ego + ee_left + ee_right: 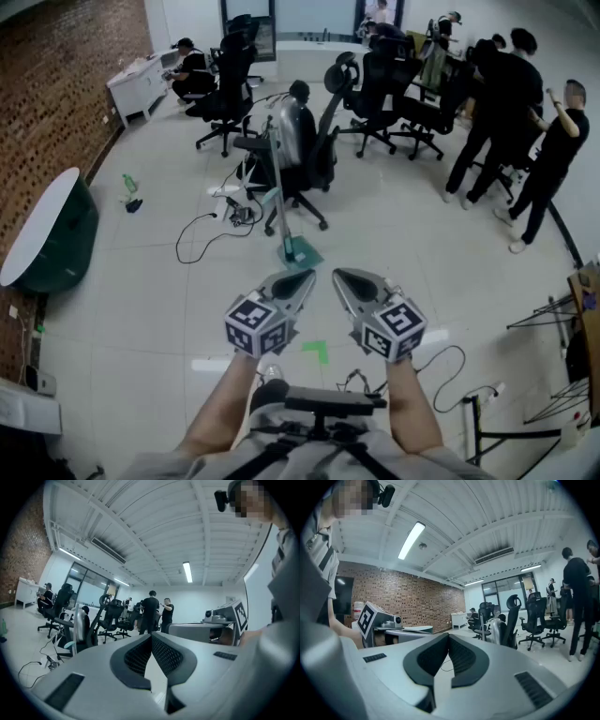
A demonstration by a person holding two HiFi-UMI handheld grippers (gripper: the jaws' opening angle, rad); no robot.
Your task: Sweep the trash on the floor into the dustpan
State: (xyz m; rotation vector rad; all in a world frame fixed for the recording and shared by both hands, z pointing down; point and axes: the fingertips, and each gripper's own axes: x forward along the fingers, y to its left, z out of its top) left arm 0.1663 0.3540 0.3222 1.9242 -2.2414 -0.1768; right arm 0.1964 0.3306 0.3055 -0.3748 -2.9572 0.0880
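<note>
Fingers (pixel 169 656) meet, empty; distant teal shape (pixel 302 251), perhaps dustpan.

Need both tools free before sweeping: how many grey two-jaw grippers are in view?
2. The left grey two-jaw gripper is low in the head view, left of centre; the right gripper is beside it. Both are shut and empty. None seems hidden.

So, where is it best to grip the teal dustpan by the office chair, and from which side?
Probably its long handle, around the middle, coming from the near side. The pole stands almost upright and looks thin enough to pinch across, and the office chair crowds the far side.
</note>
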